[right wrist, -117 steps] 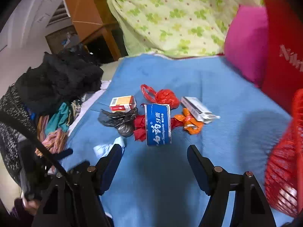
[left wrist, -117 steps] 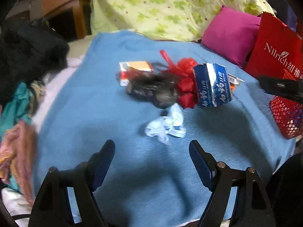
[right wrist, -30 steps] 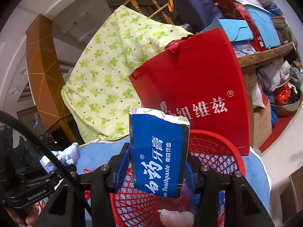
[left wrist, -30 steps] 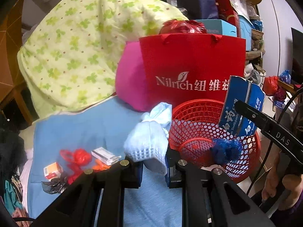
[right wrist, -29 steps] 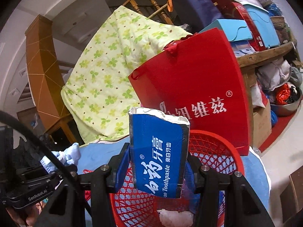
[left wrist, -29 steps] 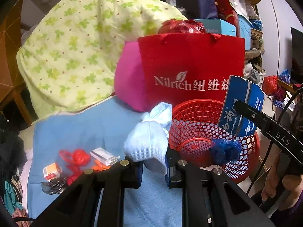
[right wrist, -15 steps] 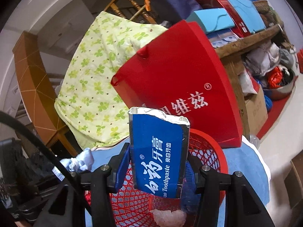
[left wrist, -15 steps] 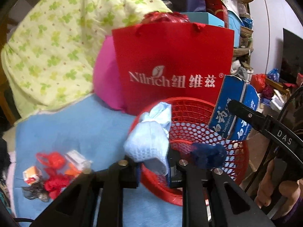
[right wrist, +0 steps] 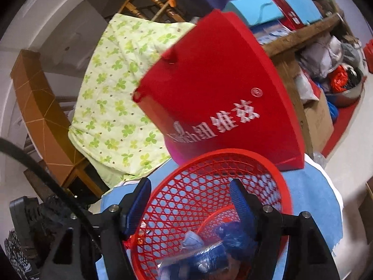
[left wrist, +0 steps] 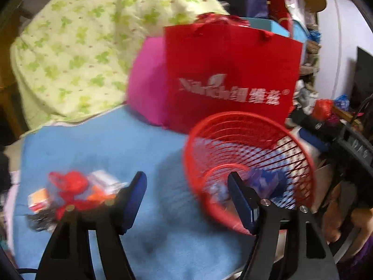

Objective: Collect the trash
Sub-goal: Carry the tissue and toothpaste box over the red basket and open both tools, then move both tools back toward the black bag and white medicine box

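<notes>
The red mesh basket (left wrist: 233, 114) stands on the blue blanket (left wrist: 105, 144), at its right end. My left gripper (left wrist: 187, 192) hovers in front of the basket with its jaws opening and nothing between them. My right gripper (right wrist: 190, 200) hangs over the basket (right wrist: 221, 154), jaws also opening and empty. In the basket lie the blue toothpaste box (right wrist: 205, 260) and the pale blue paper wad (right wrist: 191, 240). Blurred blue trash (left wrist: 265, 182) shows through the mesh. More trash (left wrist: 77, 186) lies on the blanket at the left: red plastic, small boxes, a dark bag.
A red paper bag (left wrist: 233, 77) and a pink pillow (left wrist: 144, 81) stand right behind the basket, with a green-patterned quilt (left wrist: 81, 46) further back. Cluttered shelves (right wrist: 314, 30) fill the right. A person's hand (left wrist: 338, 212) holds the right gripper beyond the basket.
Both grippers have opened. The paper wad left the left jaws and the toothpaste box left the right jaws; both now lie in the basket. The left gripper has dipped.
</notes>
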Available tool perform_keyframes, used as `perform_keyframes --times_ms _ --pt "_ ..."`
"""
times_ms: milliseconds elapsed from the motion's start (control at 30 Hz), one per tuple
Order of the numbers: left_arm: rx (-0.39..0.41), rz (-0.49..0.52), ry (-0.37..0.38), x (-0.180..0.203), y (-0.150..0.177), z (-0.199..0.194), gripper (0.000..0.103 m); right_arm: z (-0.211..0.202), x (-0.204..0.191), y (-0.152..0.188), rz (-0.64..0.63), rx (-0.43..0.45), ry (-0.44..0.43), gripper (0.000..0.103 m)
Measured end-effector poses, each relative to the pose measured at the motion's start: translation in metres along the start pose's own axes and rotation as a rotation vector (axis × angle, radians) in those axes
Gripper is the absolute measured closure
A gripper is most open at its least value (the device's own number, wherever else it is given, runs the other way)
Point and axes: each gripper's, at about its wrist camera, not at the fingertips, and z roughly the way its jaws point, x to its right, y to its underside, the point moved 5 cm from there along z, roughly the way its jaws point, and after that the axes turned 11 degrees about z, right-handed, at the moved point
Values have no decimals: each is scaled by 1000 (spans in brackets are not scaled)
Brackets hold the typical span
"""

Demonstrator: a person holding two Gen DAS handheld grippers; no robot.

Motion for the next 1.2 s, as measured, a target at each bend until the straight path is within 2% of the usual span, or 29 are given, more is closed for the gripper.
perform_keyframes --times_ms 267,367,467,767,1200 --pt "-15 14 -288 -58 26 -45 26 3 -68 22 -152 50 -107 29" --pt "-18 11 -369 -77 33 -59 25 8 -91 33 -176 50 -157 29" --pt "-21 -1 -414 -95 41 -70 24 15 -109 45 -190 33 -190 29" --pt "-46 -60 -447 -129 65 -81 24 44 -156 91 -263 -62 -230 29" --pt "-65 -115 -447 -146 85 -82 24 71 -174 127 -299 -162 -208 29"
